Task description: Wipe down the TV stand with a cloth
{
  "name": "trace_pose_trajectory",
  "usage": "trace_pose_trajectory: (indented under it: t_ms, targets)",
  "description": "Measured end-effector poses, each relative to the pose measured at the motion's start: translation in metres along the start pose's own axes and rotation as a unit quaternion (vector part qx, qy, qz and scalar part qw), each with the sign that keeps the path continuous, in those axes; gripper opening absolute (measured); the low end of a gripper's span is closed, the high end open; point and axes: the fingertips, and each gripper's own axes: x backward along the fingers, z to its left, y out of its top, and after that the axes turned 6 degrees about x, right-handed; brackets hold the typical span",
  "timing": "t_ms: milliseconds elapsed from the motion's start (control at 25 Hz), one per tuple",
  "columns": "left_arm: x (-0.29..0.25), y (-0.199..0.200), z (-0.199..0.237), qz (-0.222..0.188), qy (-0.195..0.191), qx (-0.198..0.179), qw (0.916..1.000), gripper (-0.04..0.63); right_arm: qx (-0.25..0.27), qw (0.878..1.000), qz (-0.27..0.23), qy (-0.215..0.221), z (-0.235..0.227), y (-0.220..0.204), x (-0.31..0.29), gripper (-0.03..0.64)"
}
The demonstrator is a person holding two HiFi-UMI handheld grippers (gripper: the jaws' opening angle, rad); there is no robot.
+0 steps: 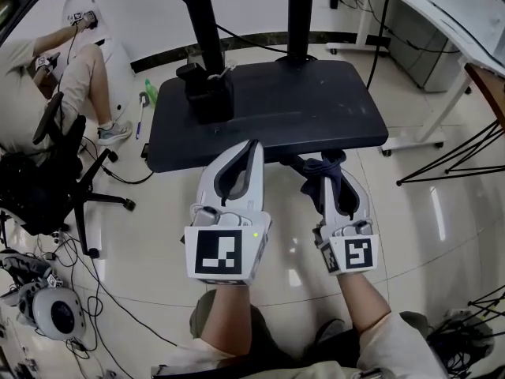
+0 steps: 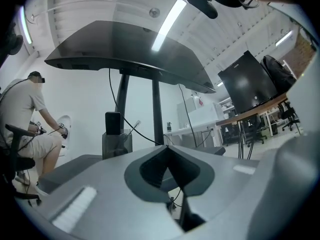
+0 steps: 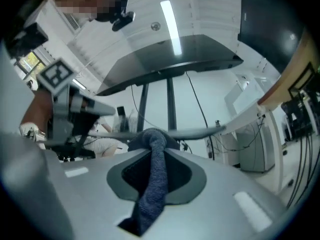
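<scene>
The left gripper (image 1: 254, 150) has its jaws brought right together, tips meeting with nothing between them; its tips sit over the front edge of the TV stand (image 1: 300, 109), and the person's left hand (image 1: 225, 306) holds it from behind; the right gripper (image 1: 336, 166) is clamped on a dark blue cloth (image 3: 154, 184), which runs as a twisted strip down the slot between the jaws and bunches into a knob at the tips; from the head view that bunch lies just at the stand's front edge, right of the left gripper, though I can't say for sure that it touches the edge; the two grippers sit side by side, near each other but apart.

The stand's base is a dark, flat platform on the pale tiled floor (image 1: 142, 235); two black posts (image 1: 203, 14) rise from its back half, and a black box (image 1: 207, 93) with cables stands at the foot of the left post; seen from the right gripper, the platform shows edge-on, level with the cloth's bunched end.

Off to the left a second person (image 1: 47, 69) is seated beside a black office chair (image 1: 47, 172); a white desk (image 1: 442, 14) stands at the far right.
</scene>
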Motion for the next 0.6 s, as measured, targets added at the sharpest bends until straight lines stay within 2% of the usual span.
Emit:
trace_pose_trajectory:
  t_ms: [80,160,280,440,520,600]
  targets:
    - [0.001,-0.002,0.006,-0.002,0.007,-0.003,1.0000,0.069,0.005,0.999,0.034,0.001,-0.009,-0.074,-0.025,0.055]
    - [0.006,-0.001,0.014,-0.003,0.016,-0.009,0.9998,0.069,0.012,0.998,0.057,-0.008,-0.022,-0.114,-0.061,0.057]
    - [0.015,0.001,0.023,-0.001,0.026,-0.016,0.9995,0.069,0.021,0.998,0.053,-0.007,-0.031,-0.106,-0.118,0.057]
    - [0.024,0.002,0.040,0.003,0.039,-0.016,0.9991,0.069,0.041,0.997,0.059,0.012,-0.029,-0.118,-0.176,0.057]
    - [0.028,0.003,0.044,0.005,0.041,-0.021,0.9989,0.069,0.030,0.995,0.090,0.017,-0.028,-0.166,-0.186,0.057]
    - [0.032,0.004,0.046,0.006,0.042,-0.025,0.9988,0.069,0.025,0.987,0.157,0.023,-0.024,-0.263,-0.174,0.057]
